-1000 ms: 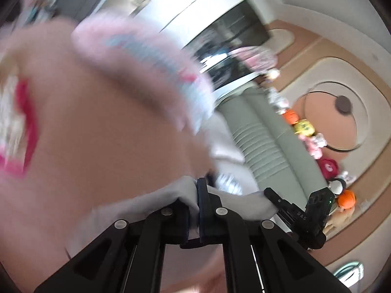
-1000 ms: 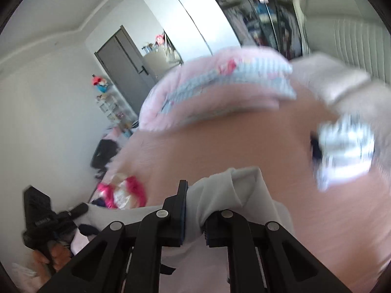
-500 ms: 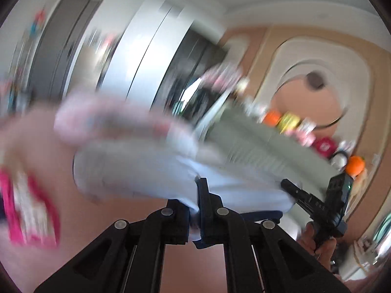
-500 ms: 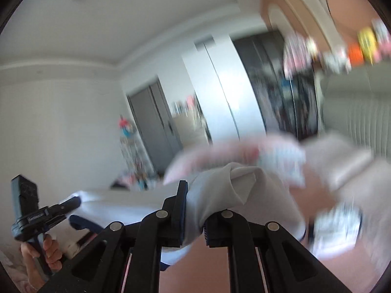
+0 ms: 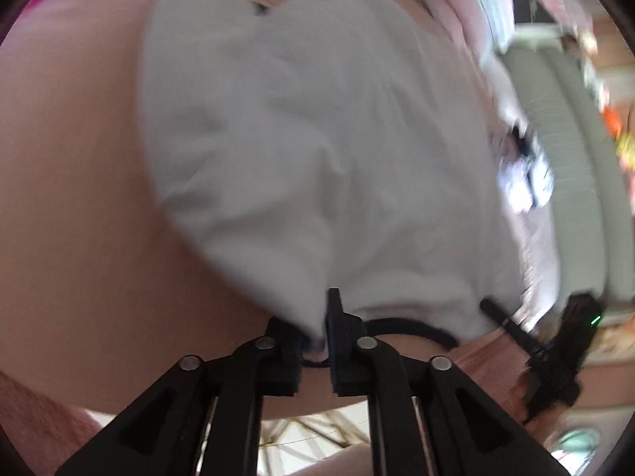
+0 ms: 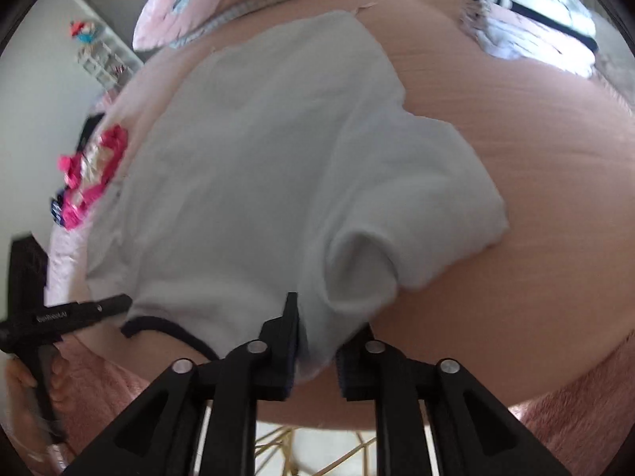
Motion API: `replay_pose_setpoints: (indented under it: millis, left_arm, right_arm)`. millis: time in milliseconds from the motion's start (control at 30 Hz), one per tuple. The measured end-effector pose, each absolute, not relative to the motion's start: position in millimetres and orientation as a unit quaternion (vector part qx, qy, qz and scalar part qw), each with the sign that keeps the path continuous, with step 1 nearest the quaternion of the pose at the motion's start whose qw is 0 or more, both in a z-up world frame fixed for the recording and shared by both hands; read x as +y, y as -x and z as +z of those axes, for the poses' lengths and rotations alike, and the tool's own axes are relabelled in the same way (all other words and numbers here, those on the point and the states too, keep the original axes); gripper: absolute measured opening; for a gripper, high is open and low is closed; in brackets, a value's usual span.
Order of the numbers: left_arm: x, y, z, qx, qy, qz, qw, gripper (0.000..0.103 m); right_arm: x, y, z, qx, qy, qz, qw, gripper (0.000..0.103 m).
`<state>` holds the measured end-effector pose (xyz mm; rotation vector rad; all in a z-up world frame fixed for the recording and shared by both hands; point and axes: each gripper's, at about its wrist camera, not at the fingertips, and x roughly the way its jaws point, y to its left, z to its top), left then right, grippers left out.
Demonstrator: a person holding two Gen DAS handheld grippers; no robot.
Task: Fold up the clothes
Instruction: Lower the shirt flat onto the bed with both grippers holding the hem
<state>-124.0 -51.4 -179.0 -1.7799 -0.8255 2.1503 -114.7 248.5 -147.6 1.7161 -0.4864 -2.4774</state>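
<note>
White garment (image 5: 317, 150) now down flat on pink bed (image 5: 71, 198), near edge.

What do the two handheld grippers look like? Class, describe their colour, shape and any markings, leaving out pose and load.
Both are matte black. The left gripper and right gripper each have two flat-sided fingers on angular linkage arms with triangular cut-outs and round silver pivot pins. From the right view, the left gripper carries small white lettering, too blurred to read. From the left view, the right gripper shows a small green light.
</note>
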Motion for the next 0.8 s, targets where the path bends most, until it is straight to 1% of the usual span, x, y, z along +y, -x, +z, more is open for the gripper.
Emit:
replay_pose_setpoints:
  millis: [33,67,100,133,167,233,367,467,533,600,633,667,700,733,767,800]
  left_arm:
    - [-59,121,-179,-0.303,0.594,0.738,0.107,0.022]
    - [-64,117,-177,-0.314,0.577,0.748,0.098,0.032]
    - [-67,116,-177,-0.319,0.567,0.753,0.096,0.035]
    - [-69,114,-177,-0.324,0.558,0.758,0.095,0.038]
    - [-67,115,-180,-0.329,0.555,0.757,0.098,0.038]
    - [-64,117,-186,-0.338,0.550,0.757,0.104,0.038]
    - [-53,122,-190,-0.308,0.549,0.768,0.115,0.038]
    - [-41,126,-189,-0.296,0.549,0.772,0.121,0.038]
    - [-33,118,-193,-0.286,0.539,0.784,0.114,0.038]
    - [-34,109,-191,-0.278,0.526,0.797,0.109,0.036]
    - [-34,106,-191,-0.276,0.520,0.801,0.107,0.020]
    - [-35,105,-193,-0.279,0.525,0.797,0.104,0.008]
    - [-42,102,-193,-0.287,0.526,0.793,0.106,0.008]
    - [-48,99,-193,-0.296,0.527,0.789,0.108,0.005]
    - [-54,96,-192,-0.302,0.528,0.786,0.110,0.004]
    - [-53,96,-188,-0.293,0.533,0.786,0.108,0.004]
  right_arm:
    - [254,114,-146,-0.161,-0.561,-0.811,0.036,0.027]
    - [259,113,-145,-0.163,-0.560,-0.812,0.028,0.032]
    - [263,112,-143,-0.161,-0.557,-0.814,0.019,0.033]
    - [264,112,-142,-0.149,-0.551,-0.821,0.007,0.038]
    - [265,114,-142,-0.138,-0.547,-0.826,-0.001,0.045]
    - [262,120,-150,-0.120,-0.548,-0.828,-0.007,0.052]
    - [243,126,-168,-0.113,-0.566,-0.816,0.029,0.052]
    - [222,127,-170,-0.052,-0.566,-0.822,0.037,0.052]
    - [216,128,-173,-0.051,-0.562,-0.824,0.040,0.052]
    - [213,129,-176,-0.057,-0.558,-0.827,0.040,0.049]
    - [211,129,-178,-0.056,-0.556,-0.828,0.039,0.039]
    - [209,128,-179,-0.044,-0.554,-0.831,0.037,0.030]
    - [207,127,-179,-0.028,-0.552,-0.833,0.035,0.026]
    - [204,126,-179,-0.004,-0.551,-0.834,0.032,0.018]
    - [203,126,-177,0.012,-0.551,-0.834,0.027,0.013]
    - [204,127,-175,0.018,-0.549,-0.835,0.023,0.011]
